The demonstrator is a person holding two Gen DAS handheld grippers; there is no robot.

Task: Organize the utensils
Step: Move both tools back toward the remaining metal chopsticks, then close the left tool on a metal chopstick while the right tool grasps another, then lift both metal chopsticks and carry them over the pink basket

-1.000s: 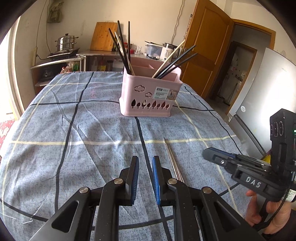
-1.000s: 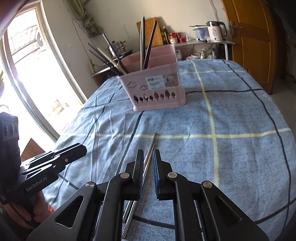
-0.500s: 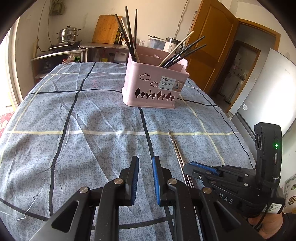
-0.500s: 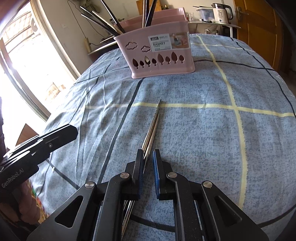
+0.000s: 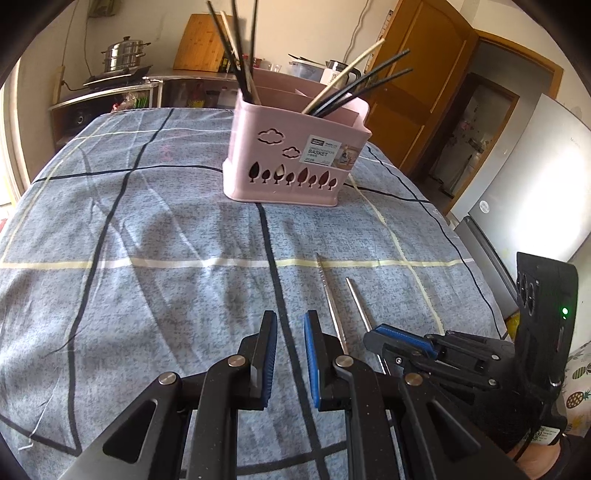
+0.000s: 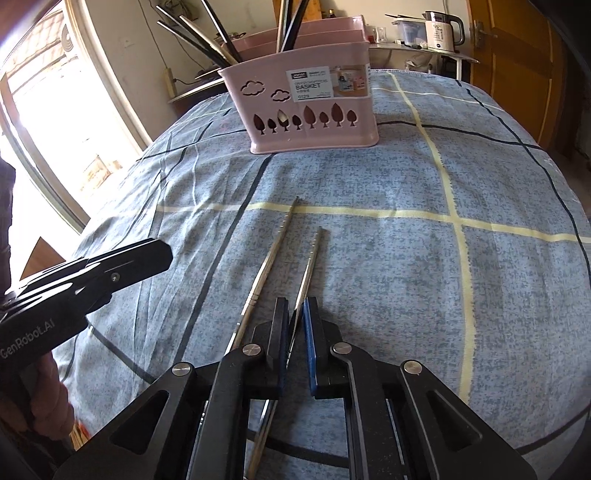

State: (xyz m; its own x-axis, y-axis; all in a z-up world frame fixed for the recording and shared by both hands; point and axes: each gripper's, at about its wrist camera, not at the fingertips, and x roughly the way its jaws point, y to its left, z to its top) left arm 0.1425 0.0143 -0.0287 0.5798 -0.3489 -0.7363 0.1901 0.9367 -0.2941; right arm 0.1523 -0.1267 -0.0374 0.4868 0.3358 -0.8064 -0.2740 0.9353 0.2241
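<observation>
Two metal chopsticks lie on the blue checked tablecloth (image 5: pixel 147 229) in front of a pink utensil basket (image 5: pixel 295 158) (image 6: pixel 310 110) that holds several dark and pale chopsticks. My right gripper (image 6: pixel 295 302) (image 5: pixel 369 334) is low over the cloth. Its jaws are closing, with the pads on the right-hand chopstick (image 6: pixel 312 254) (image 5: pixel 358 299). The other chopstick (image 6: pixel 269 262) (image 5: pixel 330 295) lies just to its left, angled away. My left gripper (image 5: pixel 290 317) (image 6: pixel 162 254) hovers to the left of both, its pads a narrow gap apart with nothing between them.
The table's rounded edge falls away on the right towards a grey fridge (image 5: pixel 535 184) and a wooden door (image 5: pixel 413 92). Behind the table stand a steamer pot (image 5: pixel 122 59), a cutting board (image 5: pixel 201 40) and a kettle (image 6: pixel 441 26). A bright window (image 6: pixel 37 129) is at the left.
My right gripper sank to the pair of chopsticks and narrowed around one, which has swung apart from the other. My left gripper dropped lower, and the basket looks nearer.
</observation>
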